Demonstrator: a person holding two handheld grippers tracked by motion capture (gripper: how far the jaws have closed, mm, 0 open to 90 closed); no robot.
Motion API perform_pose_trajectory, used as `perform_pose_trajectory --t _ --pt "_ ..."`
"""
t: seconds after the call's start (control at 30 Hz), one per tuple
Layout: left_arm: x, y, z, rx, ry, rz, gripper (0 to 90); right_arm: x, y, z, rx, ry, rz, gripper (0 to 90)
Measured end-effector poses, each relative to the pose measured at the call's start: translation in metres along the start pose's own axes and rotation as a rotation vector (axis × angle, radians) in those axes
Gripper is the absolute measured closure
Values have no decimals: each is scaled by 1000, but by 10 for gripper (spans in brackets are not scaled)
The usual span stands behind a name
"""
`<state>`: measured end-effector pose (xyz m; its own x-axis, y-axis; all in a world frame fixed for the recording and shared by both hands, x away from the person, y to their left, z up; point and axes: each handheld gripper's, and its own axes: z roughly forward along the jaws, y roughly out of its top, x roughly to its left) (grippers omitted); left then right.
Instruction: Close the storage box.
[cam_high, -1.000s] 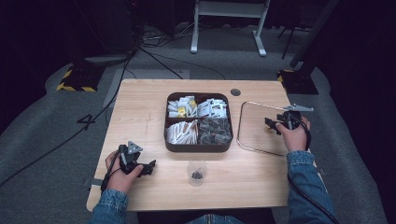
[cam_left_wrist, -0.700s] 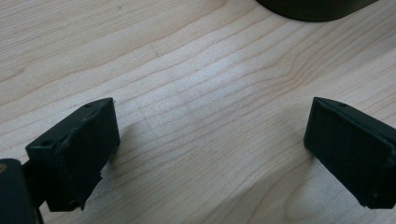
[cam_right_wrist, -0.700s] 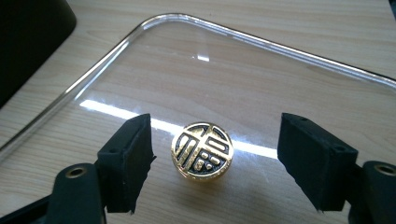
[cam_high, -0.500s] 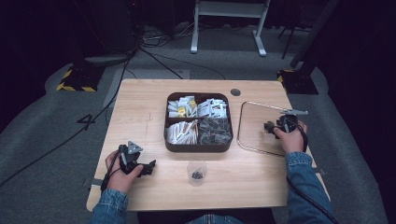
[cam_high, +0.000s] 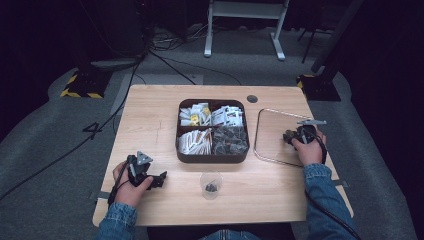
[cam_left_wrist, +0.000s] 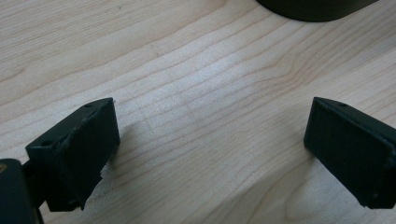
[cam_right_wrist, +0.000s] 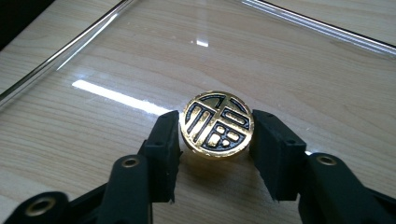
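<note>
At the lower left of the high view your left gripper (cam_high: 161, 178) rested on the wooden table (cam_high: 150, 115), jaws wide apart over bare wood. A clear cup (cam_high: 211, 185) stood at bottom centre, below the four-compartment box of packets (cam_high: 212, 131). At right, on the glass tray (cam_high: 272, 127), your right gripper (cam_right_wrist: 216, 135) had just been closing; its pads flanked the gold-and-black round piece (cam_right_wrist: 217, 123), seemingly touching both edges.

A round gold disc with a black raised character on its face (cam_right_wrist: 217, 124) lies flat on a clear glass tray with a rim (cam_right_wrist: 70, 49), face up.
</note>
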<state>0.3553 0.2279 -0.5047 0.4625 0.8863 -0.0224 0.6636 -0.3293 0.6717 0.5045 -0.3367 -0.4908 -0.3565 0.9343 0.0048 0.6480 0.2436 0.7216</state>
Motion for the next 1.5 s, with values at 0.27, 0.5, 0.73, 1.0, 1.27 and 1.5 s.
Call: perform_pose_trajectory --t 0.27,0.5,0.73,1.0,1.27,1.5 --pt "0 0 0 0 0 0 38 -1 0 -1 -5 13 20 579" --pt "0 0 0 0 0 0 38 -2 0 -2 -5 21 24 581" --pt "0 0 0 0 0 -1 38 -3 8 -17 -49 20 40 581" --pt "0 0 0 0 0 0 38 -1 20 -38 -93 23 44 581" --pt "0 0 0 0 0 0 38 3 30 -59 -123 26 52 581" --pt "0 0 0 0 1 -2 38 10 39 -74 -148 43 45 581"
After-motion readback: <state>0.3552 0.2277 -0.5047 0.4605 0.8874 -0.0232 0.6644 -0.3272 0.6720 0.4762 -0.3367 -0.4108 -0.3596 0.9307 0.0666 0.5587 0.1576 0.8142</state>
